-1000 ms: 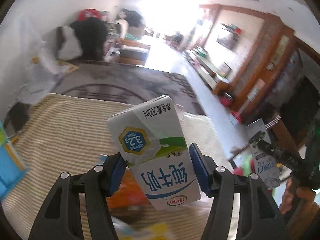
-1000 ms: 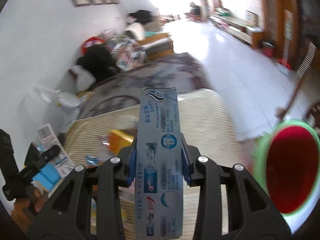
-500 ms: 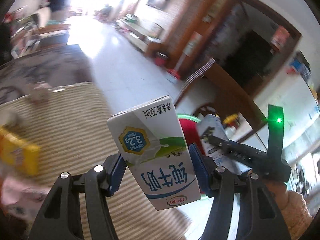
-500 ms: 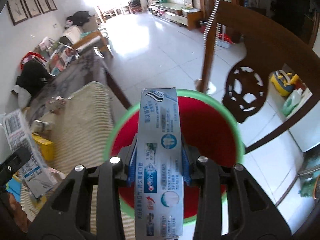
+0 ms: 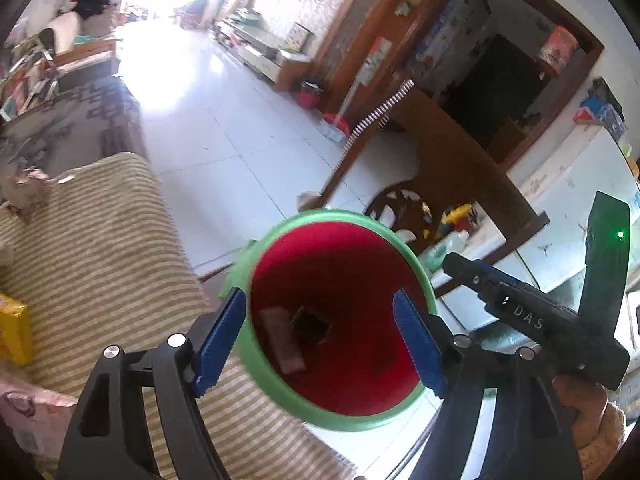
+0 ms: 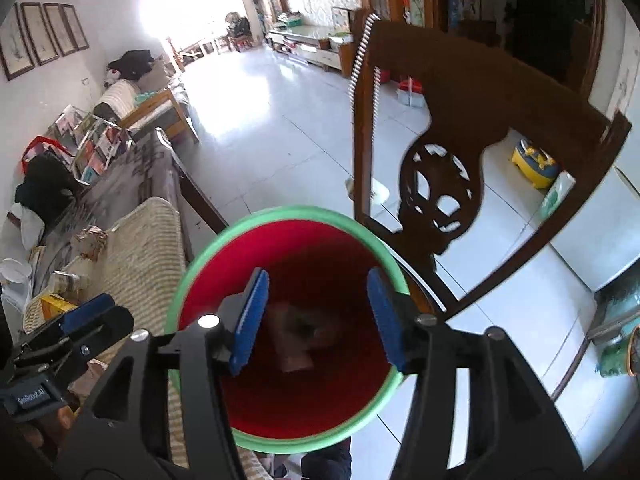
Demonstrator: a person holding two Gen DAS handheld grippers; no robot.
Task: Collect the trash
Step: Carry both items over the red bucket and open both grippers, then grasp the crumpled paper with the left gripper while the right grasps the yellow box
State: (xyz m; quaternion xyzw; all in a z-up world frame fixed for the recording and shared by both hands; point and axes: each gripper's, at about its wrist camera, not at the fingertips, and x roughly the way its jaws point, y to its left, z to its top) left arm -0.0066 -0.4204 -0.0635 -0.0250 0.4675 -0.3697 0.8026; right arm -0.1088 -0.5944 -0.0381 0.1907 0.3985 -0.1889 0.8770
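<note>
A red bin with a green rim (image 5: 416, 264) stands beside the striped table. It also shows in the right wrist view (image 6: 384, 252). Both grippers hang over its mouth. My left gripper (image 5: 320, 336) is open and empty. My right gripper (image 6: 316, 320) is open and empty. Dropped trash lies blurred at the bin's bottom: a box-like piece (image 5: 282, 340) in the left wrist view, a blurred shape (image 6: 296, 336) in the right wrist view. The right gripper's body (image 5: 532, 316) shows at the right of the left view; the left one (image 6: 68, 332) shows at the left of the right view.
The striped tablecloth (image 5: 92, 248) holds more trash: a yellow box (image 5: 14, 332), crumpled paper (image 5: 28, 188) and a pink wrapper (image 5: 36, 412). A dark wooden chair (image 6: 440, 168) stands right behind the bin. White tiled floor (image 6: 288, 120) stretches beyond.
Both grippers swung from the table to over the bin. The left let go of the milk carton and the right let go of the toothpaste box; both jaws are now open.
</note>
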